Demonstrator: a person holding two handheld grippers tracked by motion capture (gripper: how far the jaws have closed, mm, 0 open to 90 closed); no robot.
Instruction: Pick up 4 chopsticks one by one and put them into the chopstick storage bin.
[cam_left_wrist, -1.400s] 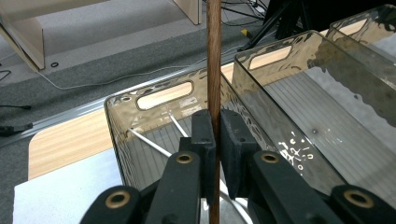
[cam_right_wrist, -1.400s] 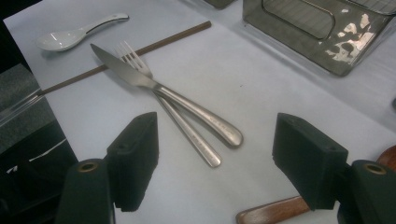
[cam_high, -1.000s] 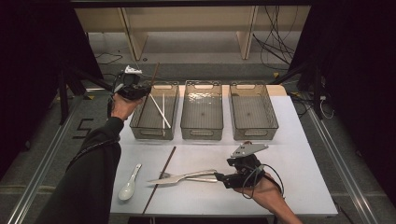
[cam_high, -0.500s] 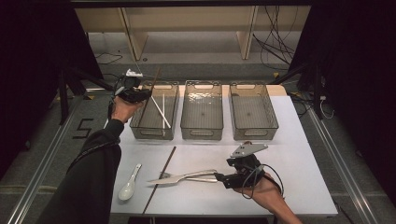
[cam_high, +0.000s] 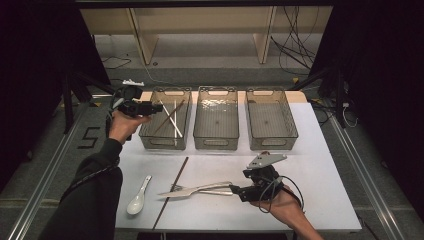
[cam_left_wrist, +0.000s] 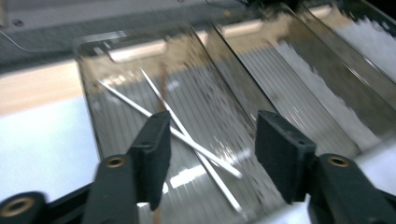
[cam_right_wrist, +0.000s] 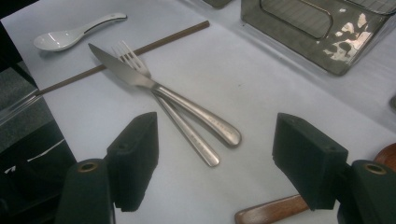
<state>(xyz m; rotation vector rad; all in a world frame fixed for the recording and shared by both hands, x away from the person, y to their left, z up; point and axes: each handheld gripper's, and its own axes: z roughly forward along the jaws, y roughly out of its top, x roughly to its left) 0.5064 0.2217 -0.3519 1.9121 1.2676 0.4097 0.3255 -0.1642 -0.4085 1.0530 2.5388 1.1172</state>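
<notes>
Steel knife (cam_right_wrist: 163, 91) crossing steel fork (cam_right_wrist: 180, 126) near white desk's (cam_high: 320, 165) front edge, blades pointing left; right gripper (cam_right_wrist: 215, 158) and left gripper (cam_left_wrist: 210, 147) both spread, holding nothing.

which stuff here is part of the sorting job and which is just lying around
In the job: left claw open over the left bin with its chopsticks; right claw open at the knife and fork; brown chopstick; white spoon.

Lying about: cables and shelf legs behind the table.
</notes>
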